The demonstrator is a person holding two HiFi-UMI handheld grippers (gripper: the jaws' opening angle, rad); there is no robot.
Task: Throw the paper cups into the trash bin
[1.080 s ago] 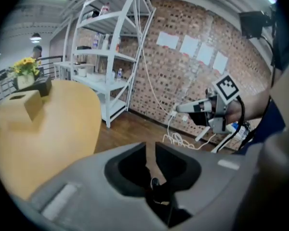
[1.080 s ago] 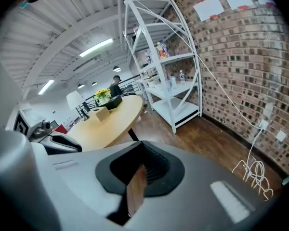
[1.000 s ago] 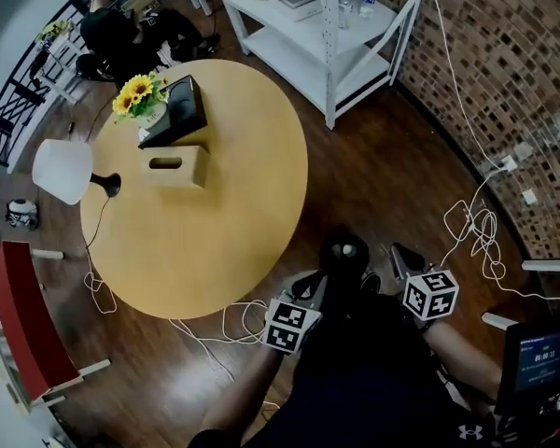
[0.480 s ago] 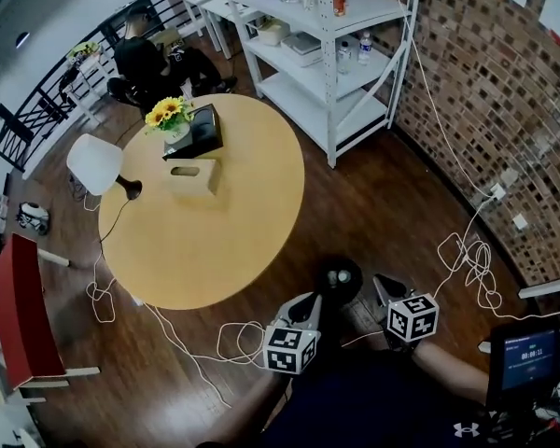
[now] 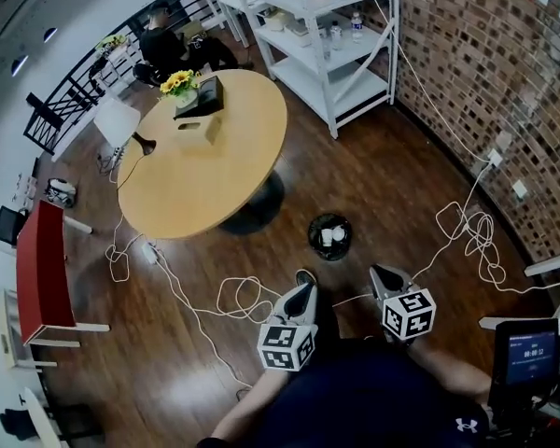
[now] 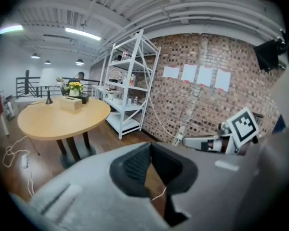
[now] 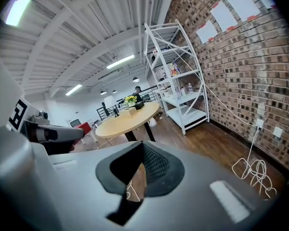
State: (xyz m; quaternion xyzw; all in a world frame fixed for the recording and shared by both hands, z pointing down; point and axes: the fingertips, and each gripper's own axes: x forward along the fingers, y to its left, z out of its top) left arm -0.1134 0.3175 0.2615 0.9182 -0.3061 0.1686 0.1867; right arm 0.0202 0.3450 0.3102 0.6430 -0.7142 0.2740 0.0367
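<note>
A small round black trash bin [image 5: 315, 244] stands on the wooden floor, with white paper cups [image 5: 328, 236] inside it. My left gripper [image 5: 303, 282] hangs just short of the bin, to its lower left. My right gripper [image 5: 383, 276] hangs to its lower right. Neither touches the bin. In the left gripper view the left gripper [image 6: 151, 147] has its dark pads together with nothing between them. The right gripper view shows the right gripper [image 7: 142, 147] the same way, shut and empty.
A round wooden table [image 5: 205, 171] with a tissue box [image 5: 198, 129], flowers [image 5: 178, 83] and a black box [image 5: 203, 96] stands to the upper left. White shelves [image 5: 331, 40] line the brick wall. Loose cables [image 5: 238, 297] cross the floor. A red chair [image 5: 42, 273] stands at left.
The head view has pulled up and back, so table and bin look smaller and farther. Both grippers have drawn back from the bin, which now lies ahead of their tips.
</note>
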